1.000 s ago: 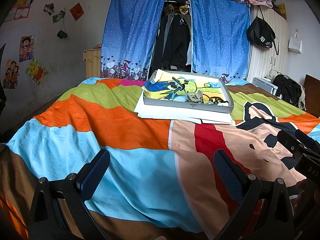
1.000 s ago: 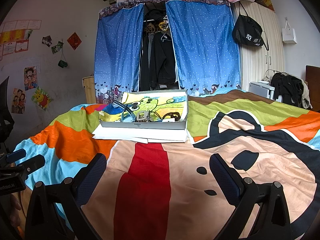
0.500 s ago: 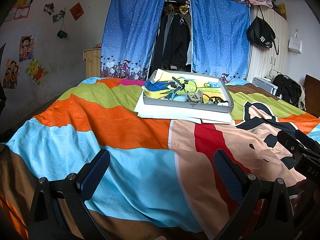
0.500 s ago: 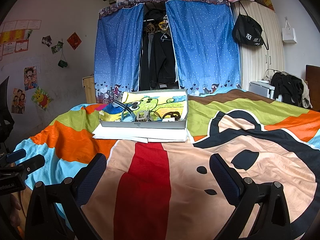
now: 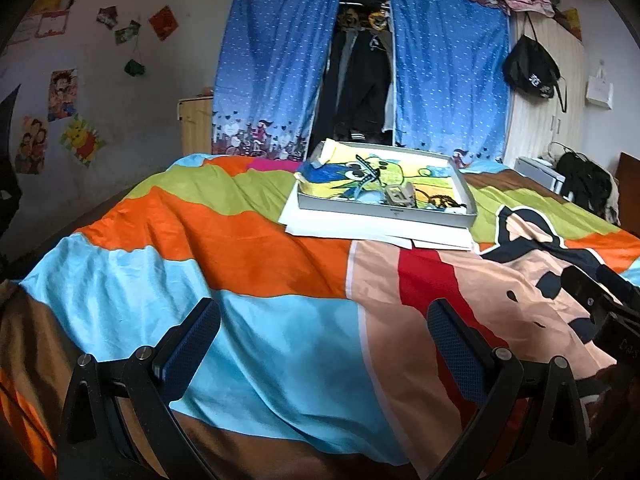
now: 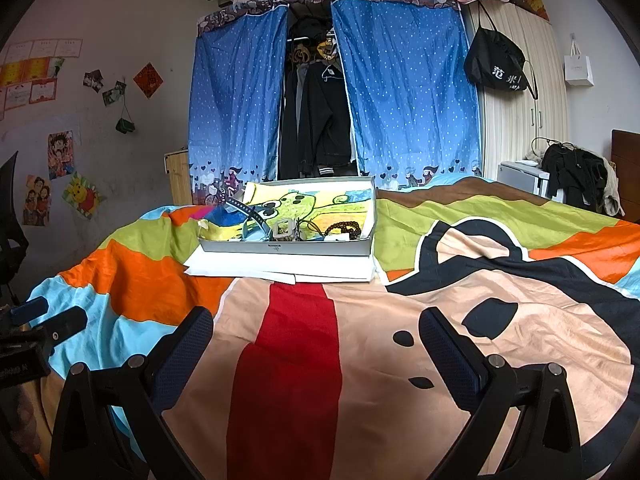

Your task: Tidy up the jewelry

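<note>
A shallow grey box (image 5: 384, 213) lined with a colourful drawing sits on white paper sheets (image 5: 372, 233) in the middle of the bed; it also shows in the right wrist view (image 6: 288, 246). Inside lie a dark watch strap (image 5: 366, 178), a pale clasp-like piece (image 5: 398, 196) and a dark bead bracelet (image 6: 346, 229). My left gripper (image 5: 324, 332) is open and empty, low over the near end of the bed, far from the box. My right gripper (image 6: 316, 338) is open and empty too, to the right of the left one.
The bed is covered by a bright cartoon blanket (image 5: 248, 248). Behind it hang blue curtains (image 5: 276, 64) around a wardrobe with dark clothes. A cabinet with a black bag (image 6: 496, 64) stands at the right, a wall with posters at the left.
</note>
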A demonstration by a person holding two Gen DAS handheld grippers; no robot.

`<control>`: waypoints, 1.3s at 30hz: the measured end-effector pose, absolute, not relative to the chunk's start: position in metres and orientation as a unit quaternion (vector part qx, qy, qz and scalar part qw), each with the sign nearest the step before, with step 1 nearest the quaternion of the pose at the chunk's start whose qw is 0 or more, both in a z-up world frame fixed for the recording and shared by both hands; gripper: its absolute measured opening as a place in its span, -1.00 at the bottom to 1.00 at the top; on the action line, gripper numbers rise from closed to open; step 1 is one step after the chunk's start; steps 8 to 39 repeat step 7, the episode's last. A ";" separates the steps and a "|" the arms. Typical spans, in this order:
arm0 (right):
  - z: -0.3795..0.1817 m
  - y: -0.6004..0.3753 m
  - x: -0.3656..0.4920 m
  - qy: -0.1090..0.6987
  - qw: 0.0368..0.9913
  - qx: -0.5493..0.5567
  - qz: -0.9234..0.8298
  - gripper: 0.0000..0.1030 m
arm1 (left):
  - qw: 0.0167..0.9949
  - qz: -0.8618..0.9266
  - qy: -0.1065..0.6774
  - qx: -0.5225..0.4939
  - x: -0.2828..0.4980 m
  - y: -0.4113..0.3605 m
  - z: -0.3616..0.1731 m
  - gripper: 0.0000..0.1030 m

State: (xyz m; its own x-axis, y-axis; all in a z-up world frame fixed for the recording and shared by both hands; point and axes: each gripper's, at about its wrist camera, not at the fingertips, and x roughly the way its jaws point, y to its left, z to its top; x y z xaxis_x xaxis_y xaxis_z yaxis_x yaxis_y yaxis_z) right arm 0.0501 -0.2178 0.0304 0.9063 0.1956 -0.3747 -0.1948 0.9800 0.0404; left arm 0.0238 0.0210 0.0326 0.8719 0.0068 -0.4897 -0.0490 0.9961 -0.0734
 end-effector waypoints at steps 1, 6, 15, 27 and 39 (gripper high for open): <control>0.031 -0.218 0.050 0.192 0.976 0.001 0.100 1.00 | 0.966 0.015 0.254 -0.042 0.025 0.023 0.032 0.97; 0.031 -0.218 0.050 0.192 0.976 0.001 0.100 1.00 | 0.965 0.021 0.259 -0.040 0.025 0.023 0.031 0.97; 0.031 -0.218 0.050 0.193 0.976 0.001 0.100 1.00 | 0.965 0.021 0.259 -0.041 0.026 0.025 0.031 0.97; 0.031 -0.218 0.050 0.193 0.976 0.001 0.100 1.00 | 0.965 0.021 0.259 -0.041 0.026 0.025 0.031 0.97; 0.031 -0.218 0.050 0.193 0.976 0.001 0.100 1.00 | 0.965 0.021 0.259 -0.041 0.026 0.025 0.031 0.97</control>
